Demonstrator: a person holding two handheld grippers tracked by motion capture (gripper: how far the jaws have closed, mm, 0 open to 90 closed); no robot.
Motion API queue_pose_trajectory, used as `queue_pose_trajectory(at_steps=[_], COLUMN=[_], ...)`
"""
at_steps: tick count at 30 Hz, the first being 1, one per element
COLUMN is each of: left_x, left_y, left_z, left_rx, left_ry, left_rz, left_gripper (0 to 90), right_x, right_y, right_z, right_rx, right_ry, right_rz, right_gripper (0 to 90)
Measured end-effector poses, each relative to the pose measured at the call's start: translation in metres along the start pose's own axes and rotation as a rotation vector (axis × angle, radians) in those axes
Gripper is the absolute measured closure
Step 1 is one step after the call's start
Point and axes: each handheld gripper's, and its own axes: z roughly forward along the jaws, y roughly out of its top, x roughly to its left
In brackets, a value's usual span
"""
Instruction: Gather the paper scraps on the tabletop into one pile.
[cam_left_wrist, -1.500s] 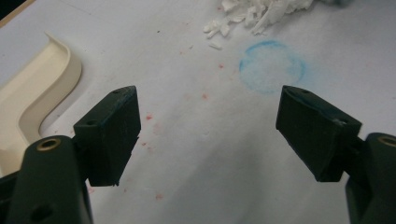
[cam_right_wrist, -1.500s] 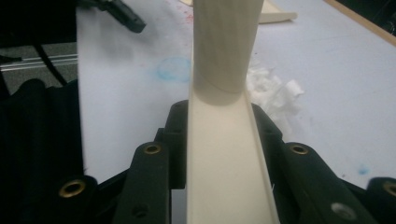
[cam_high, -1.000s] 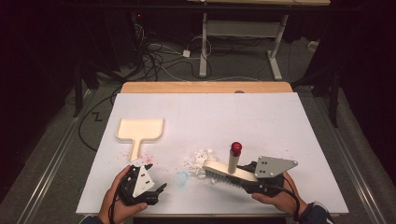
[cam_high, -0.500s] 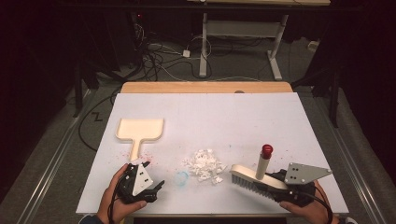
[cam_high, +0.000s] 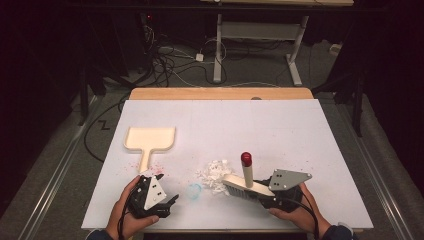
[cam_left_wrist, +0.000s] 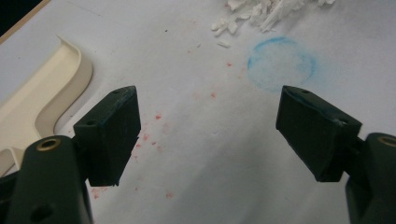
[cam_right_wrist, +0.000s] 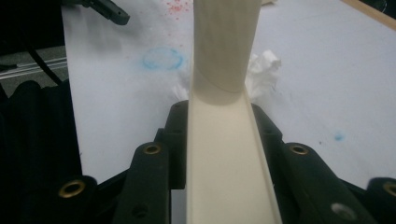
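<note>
- From the high view, the right gripper (cam_high: 257, 192) lies low on the white table sheet (cam_high: 260, 125) at about 5 o'clock, with its jaws clamped on the body of a cream plastic hand brush with a red-capped upright handle (cam_high: 246, 175); the brush head sits just right of a small pile of white shredded paper scraps (cam_high: 214, 175) near 6 o'clock.
- The right gripper view gives what the high view cannot — the brush's cream channel-shaped back (cam_right_wrist: 224, 158) pinched tight between the two black jaws, the round handle rising straight ahead, with the scraps (cam_right_wrist: 261, 67) just behind it.
- The left gripper (cam_high: 170, 202) rests at about 7 o'clock in the person's left hand (cam_high: 127, 212); its own view shows the jaws standing wide apart with nothing between them, only bare sheet speckled with red crumbs (cam_left_wrist: 156, 140).
- A faint blue chalk-like ring (cam_left_wrist: 280, 63) lies ahead of the left jaws, between them and the scraps; in the high view it is only a small pale blue mark (cam_high: 194, 190).
- A cream plastic dustpan (cam_high: 149, 140) lies flat at about 9 o'clock, handle toward the person — the left gripper view catches just its curved rim (cam_left_wrist: 56, 88) at the left edge.
</note>
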Motion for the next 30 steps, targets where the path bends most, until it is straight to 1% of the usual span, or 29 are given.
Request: queue_pose_trajectory(at_steps=[2, 4, 8, 11, 14, 18, 21, 23, 25, 26, 28, 30], left_x=[-0.001, -0.001, 0.0, 0.0, 0.0, 0.001, 0.001, 0.0, 0.0, 0.0, 0.0, 0.0], left_y=[0.0, -0.001, -0.003, -0.003, -0.003, -0.003, -0.003, -0.003, -0.002, -0.002, -0.001, 0.0], left_z=[0.0, -0.001, -0.003, -0.004, -0.004, -0.004, -0.003, -0.002, -0.002, -0.001, 0.0, 0.001], left_rx=[0.0, 0.002, -0.002, -0.001, -0.002, -0.003, 0.003, 0.003, 0.006, 0.007, 0.009, 0.014], left_ry=[0.0, -0.001, 0.006, 0.011, 0.017, 0.017, 0.015, 0.012, 0.011, 0.011, 0.011, 0.013], left_rz=[0.0, 0.0, -0.008, -0.009, -0.008, -0.009, -0.006, -0.003, -0.001, -0.001, -0.002, -0.002], left_gripper=[20.9, 20.9, 20.9, 20.9, 20.8, 20.8, 20.8, 20.8, 20.8, 20.8, 20.8, 20.8], right_x=[0.0, -0.001, -0.008, -0.011, -0.011, -0.012, -0.015, -0.017, -0.019, -0.021, -0.024, -0.03], right_y=[0.005, 0.007, 0.005, 0.004, 0.002, -0.006, -0.014, -0.019, -0.023, -0.025, -0.029, -0.032], right_z=[0.002, -0.003, -0.023, -0.041, -0.055, -0.072, -0.084, -0.09, -0.092, -0.092, -0.089, -0.085], right_rx=[-0.003, -0.016, -0.05, -0.062, -0.042, -0.017, -0.003, 0.02, 0.054, 0.063, 0.09, 0.12], right_ry=[-0.002, 0.001, -0.015, -0.028, -0.038, -0.054, -0.059, -0.057, -0.037, -0.032, -0.038, -0.021], right_rz=[-0.015, -0.02, 0.007, 0.015, 0.01, 0.029, 0.066, 0.094, 0.132, 0.138, 0.152, 0.193], right_gripper=[68.5, 68.5, 68.5, 68.4, 68.4, 68.4, 68.4, 68.4, 68.4, 68.4, 68.4, 68.4])
